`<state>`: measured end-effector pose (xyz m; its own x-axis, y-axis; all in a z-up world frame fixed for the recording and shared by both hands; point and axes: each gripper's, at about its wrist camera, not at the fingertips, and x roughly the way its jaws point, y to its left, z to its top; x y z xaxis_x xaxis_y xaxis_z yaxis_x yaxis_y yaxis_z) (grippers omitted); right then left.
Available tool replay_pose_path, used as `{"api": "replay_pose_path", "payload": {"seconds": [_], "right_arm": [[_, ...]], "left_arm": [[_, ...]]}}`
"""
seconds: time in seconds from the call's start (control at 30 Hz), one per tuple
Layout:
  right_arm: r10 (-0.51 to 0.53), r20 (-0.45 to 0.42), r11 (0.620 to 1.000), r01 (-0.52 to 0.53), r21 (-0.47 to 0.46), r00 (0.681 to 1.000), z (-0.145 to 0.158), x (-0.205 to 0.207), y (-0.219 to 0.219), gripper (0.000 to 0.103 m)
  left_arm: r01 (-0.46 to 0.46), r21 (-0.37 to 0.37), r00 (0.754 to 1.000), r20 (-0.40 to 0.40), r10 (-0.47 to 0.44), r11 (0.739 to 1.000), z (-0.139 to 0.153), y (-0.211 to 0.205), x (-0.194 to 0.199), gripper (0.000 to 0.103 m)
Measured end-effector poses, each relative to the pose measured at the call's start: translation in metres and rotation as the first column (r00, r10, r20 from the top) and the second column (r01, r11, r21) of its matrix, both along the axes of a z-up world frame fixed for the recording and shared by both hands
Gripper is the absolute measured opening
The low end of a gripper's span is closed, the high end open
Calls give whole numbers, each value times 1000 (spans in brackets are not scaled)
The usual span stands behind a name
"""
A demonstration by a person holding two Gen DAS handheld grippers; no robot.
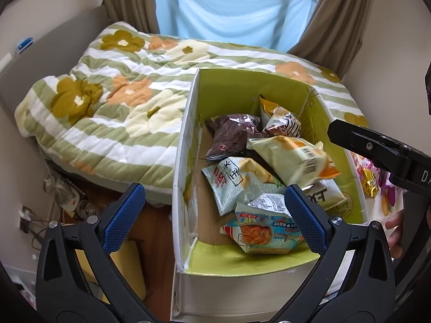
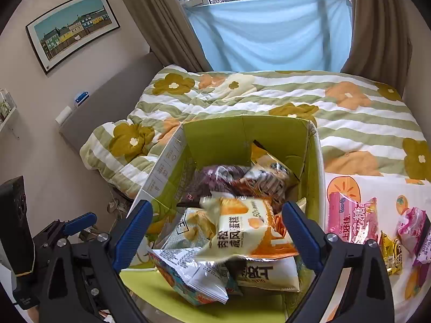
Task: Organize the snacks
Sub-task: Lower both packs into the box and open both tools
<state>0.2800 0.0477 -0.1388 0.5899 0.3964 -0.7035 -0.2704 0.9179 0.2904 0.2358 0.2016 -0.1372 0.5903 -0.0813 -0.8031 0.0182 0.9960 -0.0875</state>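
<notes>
A cardboard box (image 1: 188, 123) with a green lining holds several snack packets: a brown one (image 1: 231, 134), a pale green one (image 1: 231, 183) and a noodle packet (image 1: 258, 231). My left gripper (image 1: 215, 207) stands open over the box's near end with nothing between its fingers. My right gripper (image 2: 218, 215) is open too. A cream and orange cake packet (image 2: 242, 228) lies blurred between its fingers, free of both pads, on top of the pile. That same packet (image 1: 291, 158) shows under the right gripper's black finger (image 1: 358, 142) in the left wrist view.
To the right of the box, a fruit-print tablecloth (image 2: 347, 185) carries a pink wafer packet (image 2: 350, 220), a gold sweet (image 2: 390, 253) and a pink-purple packet (image 2: 412, 228). A bed with a flowered quilt (image 1: 113, 107) lies behind. Cables (image 1: 62, 196) clutter the floor at the left.
</notes>
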Motion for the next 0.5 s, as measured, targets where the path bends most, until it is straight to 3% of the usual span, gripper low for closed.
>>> {"api": "replay_pose_path", "payload": {"seconds": [0.23,0.5], "right_arm": [[-4,-18,1000,4,-13,1000,-3,-8,-5,96],[-32,13,999,33,-7,999,13,-27,-9,96]], "left_arm": [[5,-3,1000,8,-5,1000,4,0,-5,102],[20,23,999,44,-21,1000,17,1,-19,102]]}}
